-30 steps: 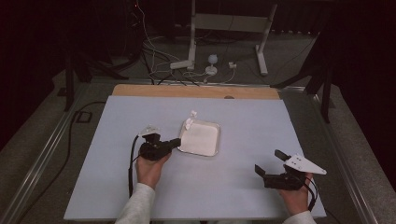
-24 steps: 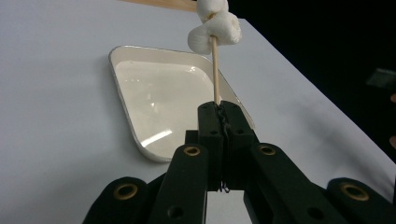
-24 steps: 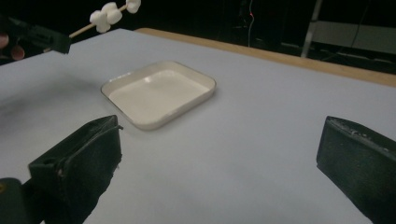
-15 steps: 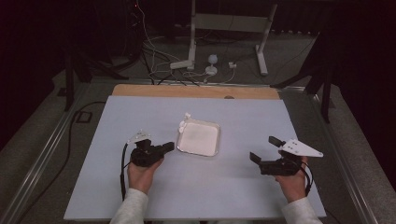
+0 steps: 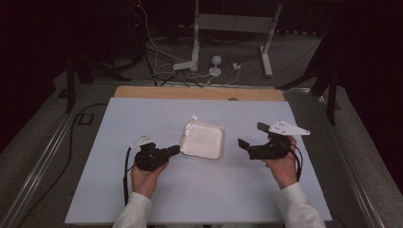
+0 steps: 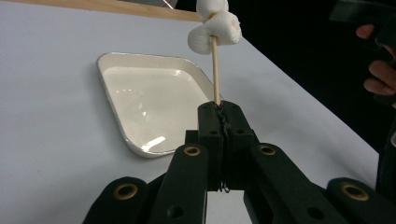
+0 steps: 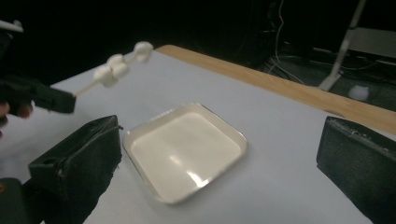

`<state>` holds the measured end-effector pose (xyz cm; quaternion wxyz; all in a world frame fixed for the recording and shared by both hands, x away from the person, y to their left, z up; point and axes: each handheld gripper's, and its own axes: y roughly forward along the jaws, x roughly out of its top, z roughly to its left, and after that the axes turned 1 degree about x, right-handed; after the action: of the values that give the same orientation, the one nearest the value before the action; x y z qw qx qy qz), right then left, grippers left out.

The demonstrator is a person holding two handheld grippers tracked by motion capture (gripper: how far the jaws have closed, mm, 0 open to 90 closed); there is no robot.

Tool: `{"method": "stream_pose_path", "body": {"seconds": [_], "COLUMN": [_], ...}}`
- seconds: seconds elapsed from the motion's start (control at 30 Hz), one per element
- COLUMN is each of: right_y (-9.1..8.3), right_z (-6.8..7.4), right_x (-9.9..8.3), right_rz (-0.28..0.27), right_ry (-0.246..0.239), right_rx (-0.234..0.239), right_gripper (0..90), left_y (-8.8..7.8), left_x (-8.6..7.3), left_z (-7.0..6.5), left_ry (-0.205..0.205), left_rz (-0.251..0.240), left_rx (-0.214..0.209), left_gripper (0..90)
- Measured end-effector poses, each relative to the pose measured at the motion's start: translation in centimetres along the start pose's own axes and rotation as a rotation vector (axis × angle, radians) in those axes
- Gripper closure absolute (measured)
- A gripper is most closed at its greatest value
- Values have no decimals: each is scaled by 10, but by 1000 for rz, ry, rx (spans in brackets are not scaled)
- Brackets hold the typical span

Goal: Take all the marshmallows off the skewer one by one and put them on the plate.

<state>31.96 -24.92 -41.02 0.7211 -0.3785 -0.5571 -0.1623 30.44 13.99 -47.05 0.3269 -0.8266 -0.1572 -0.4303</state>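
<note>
While left claw (image 5: 175, 150) stays clamped on marshmallow skewer (image 6: 215, 70), right claw (image 5: 253, 135), wide, has moved nearer tray (image 5: 216, 151).

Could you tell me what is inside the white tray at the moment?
The white tray holds nothing, just its glossy bare bottom. No part of its inside is covered.
</note>
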Motion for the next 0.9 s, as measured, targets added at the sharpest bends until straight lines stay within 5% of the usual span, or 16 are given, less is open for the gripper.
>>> {"method": "stream_pose_path", "body": {"seconds": [0.63, 0.9], "right_y": [55, 78], "right_z": [15, 21], "right_x": [25, 30], "right_rz": [8, 40], "right_ry": [88, 251], "right_rx": [137, 247], "right_gripper": [32, 387], "left_y": [7, 11], "left_x": [0, -1], "left_z": [-14, -22], "left_ry": [69, 102], "left_rz": [-4, -8], "left_rx": [-55, -87], "left_gripper": [899, 899]}}
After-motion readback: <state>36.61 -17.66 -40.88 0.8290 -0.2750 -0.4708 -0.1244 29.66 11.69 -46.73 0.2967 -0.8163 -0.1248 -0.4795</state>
